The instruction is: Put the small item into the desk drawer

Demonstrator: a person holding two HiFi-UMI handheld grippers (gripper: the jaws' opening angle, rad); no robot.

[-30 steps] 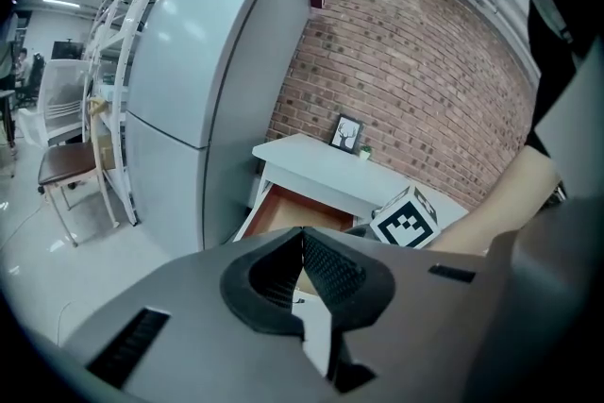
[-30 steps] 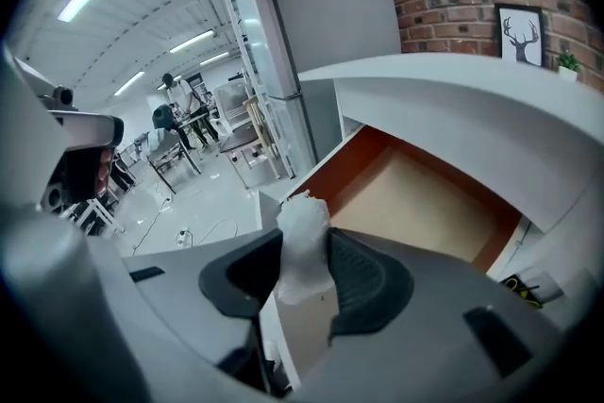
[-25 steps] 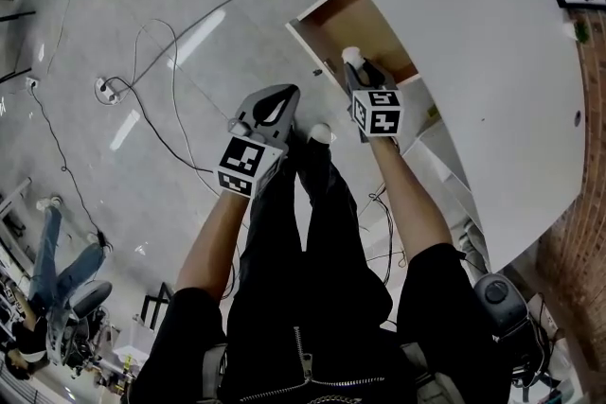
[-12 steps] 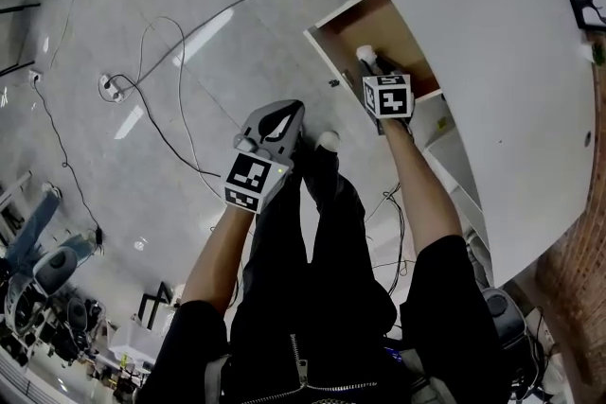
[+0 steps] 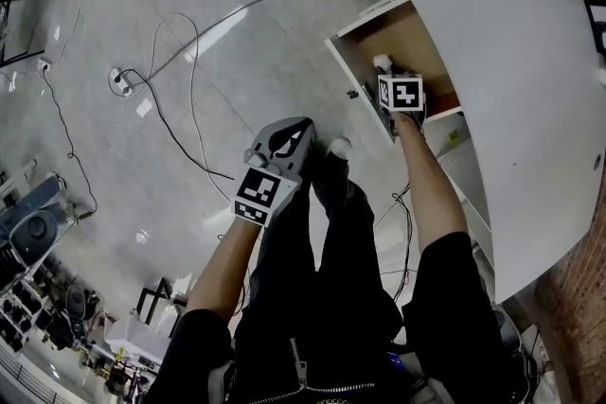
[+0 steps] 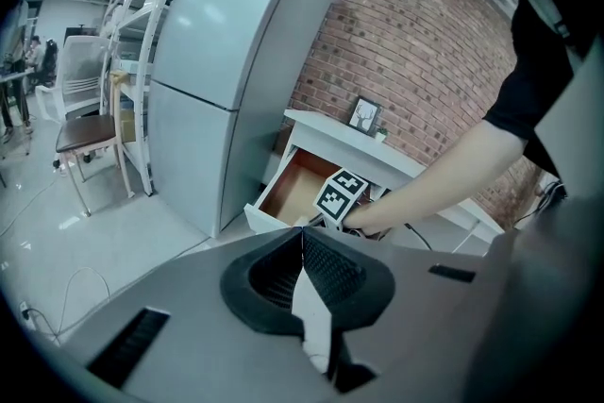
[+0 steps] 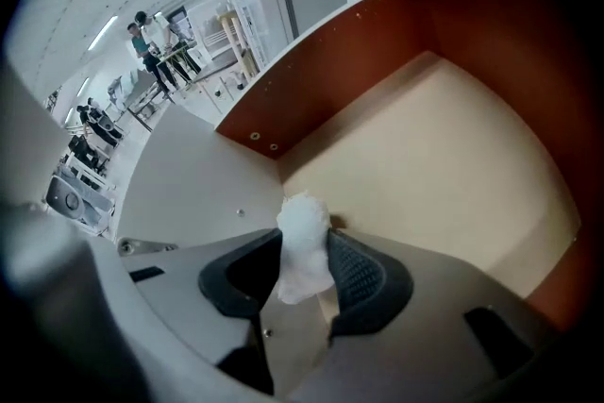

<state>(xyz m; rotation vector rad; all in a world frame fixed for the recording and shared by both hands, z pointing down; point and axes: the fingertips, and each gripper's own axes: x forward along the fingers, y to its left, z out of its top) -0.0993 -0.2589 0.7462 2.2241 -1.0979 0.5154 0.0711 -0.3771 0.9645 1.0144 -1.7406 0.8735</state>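
Right tongs [image 7: 304, 236]: pinched on white small item [image 7: 304, 252], partly spread, over open drawer [image 7: 444, 156] floor. Left tongs [image 6: 302, 231]: tips pressed together, nothing between.

In the upper right of the frame, the right gripper [image 5: 387, 77] reaches into the open drawer [image 5: 402, 31] of the white surface [image 5: 511, 52]. Its marker cube faces up, and a small white item [image 5: 382, 61] sits at the tip of its fingers, above the drawer's brown bottom. The left gripper [image 5: 299, 126] hangs at the centre over the person's black trousers [image 5: 322, 279], well apart from the drawer. Cables [image 5: 192, 109] trail across the grey floor [image 5: 114, 166] on the left.
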